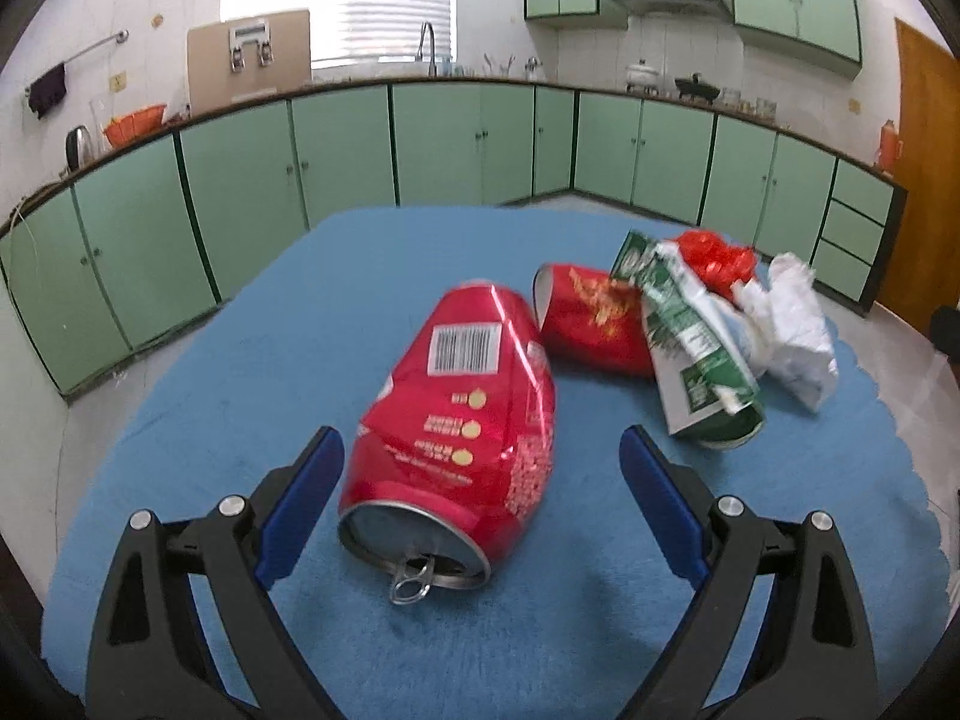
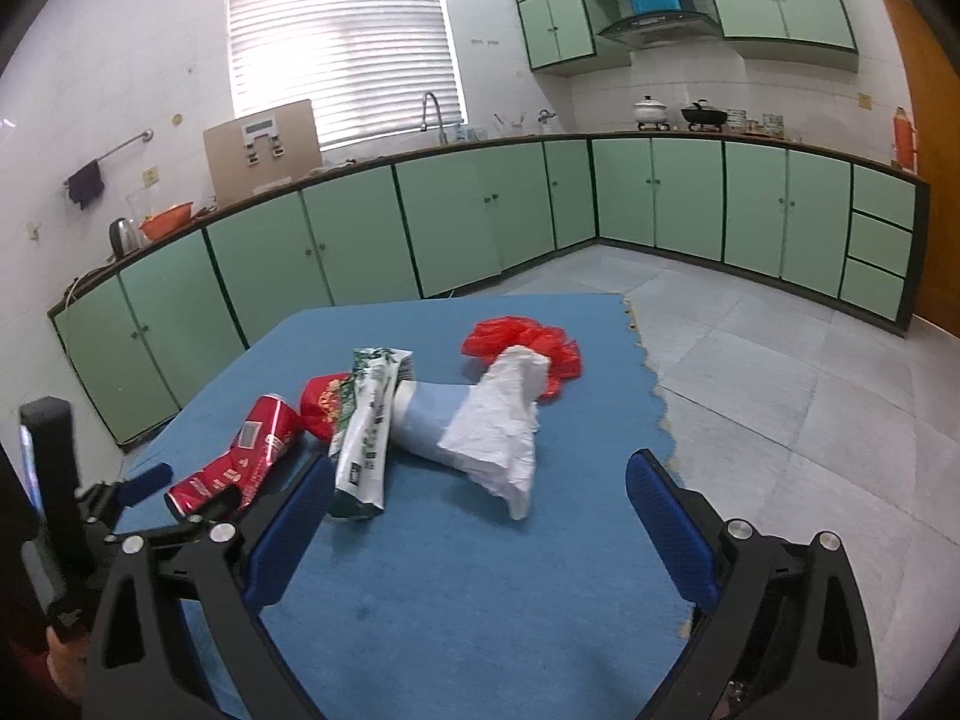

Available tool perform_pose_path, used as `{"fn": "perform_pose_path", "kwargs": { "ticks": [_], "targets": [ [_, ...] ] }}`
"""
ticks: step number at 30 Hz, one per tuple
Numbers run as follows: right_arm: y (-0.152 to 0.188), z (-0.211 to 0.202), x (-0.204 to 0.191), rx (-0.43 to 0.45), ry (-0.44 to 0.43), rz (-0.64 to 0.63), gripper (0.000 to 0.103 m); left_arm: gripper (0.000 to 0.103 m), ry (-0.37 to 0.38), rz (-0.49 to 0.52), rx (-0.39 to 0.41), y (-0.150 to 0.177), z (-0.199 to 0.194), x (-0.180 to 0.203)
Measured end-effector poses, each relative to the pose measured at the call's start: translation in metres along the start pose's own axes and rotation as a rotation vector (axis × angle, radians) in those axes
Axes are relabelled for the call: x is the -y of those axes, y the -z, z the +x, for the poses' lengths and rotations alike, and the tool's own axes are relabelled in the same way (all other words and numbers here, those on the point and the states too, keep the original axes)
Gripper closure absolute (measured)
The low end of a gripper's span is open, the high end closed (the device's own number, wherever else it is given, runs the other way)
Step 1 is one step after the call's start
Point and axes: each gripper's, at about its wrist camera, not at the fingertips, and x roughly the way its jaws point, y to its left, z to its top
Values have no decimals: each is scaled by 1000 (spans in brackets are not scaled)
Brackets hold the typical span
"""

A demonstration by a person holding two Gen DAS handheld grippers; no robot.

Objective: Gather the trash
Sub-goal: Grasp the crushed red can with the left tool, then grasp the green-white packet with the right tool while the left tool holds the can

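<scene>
A crushed red can [image 1: 462, 420] lies on the blue mat [image 1: 240, 360], its open top toward me. My left gripper [image 1: 480, 474] is open, its blue fingers on either side of the can, not touching. Behind the can lie a red paper cup [image 1: 594, 318], a green-white carton [image 1: 690, 348], crumpled white paper [image 1: 792, 324] and a red plastic bag [image 1: 714, 255]. My right gripper [image 2: 480, 501] is open and empty, just short of the white paper [image 2: 498, 426] and carton [image 2: 366, 432]. The can [image 2: 240, 456] and the left gripper [image 2: 150, 480] show at its left.
The mat [image 2: 480, 600] covers a table whose right edge drops to the tiled floor [image 2: 780, 390]. Green kitchen cabinets [image 1: 240, 180] run along the far walls. A wooden door [image 1: 924, 180] stands at the right.
</scene>
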Motion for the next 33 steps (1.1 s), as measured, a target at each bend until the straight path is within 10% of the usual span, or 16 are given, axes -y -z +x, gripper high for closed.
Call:
{"fn": "perform_pose_path", "kwargs": {
  "ticks": [33],
  "targets": [
    [0, 20, -24, -34, -43, -65, 9, 21, 43, -43, -230, -33, 69, -22]
  ]
}}
